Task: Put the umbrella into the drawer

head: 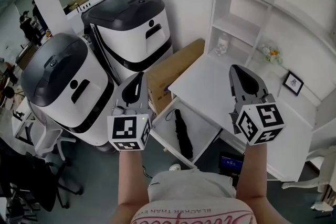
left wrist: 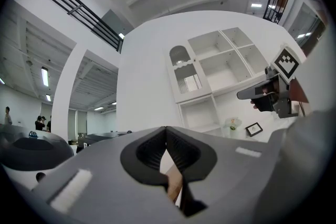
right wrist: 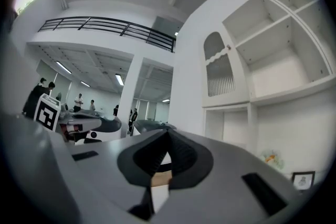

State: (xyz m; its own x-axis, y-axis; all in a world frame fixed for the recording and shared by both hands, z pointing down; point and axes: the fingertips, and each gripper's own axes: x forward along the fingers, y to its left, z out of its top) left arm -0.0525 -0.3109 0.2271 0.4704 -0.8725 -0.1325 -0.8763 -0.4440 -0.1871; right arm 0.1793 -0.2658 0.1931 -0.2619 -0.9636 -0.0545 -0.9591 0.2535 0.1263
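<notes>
Lying in the open white drawer (head: 206,124), the folded black umbrella (head: 183,135) rests lengthwise on the drawer's floor, closer to its left side, with its strap end towards the back. The drawer is pulled out from under the white table (head: 210,81), and a brown cardboard box (head: 176,66) leans beside the table's left edge. Both grippers are held up above the drawer and touch neither it nor the umbrella. The left hand-held gripper (head: 138,79) is over the drawer's left rim with its jaws closed together and nothing between them. The right hand-held gripper (head: 236,72) is over the table's front right part, jaws likewise pressed together and empty. On the shelf unit behind the table stand a small framed picture (head: 293,83) and a little bunch of flowers (head: 270,52). Two large white and black machines (head: 68,86) stand to the left of the box.
</notes>
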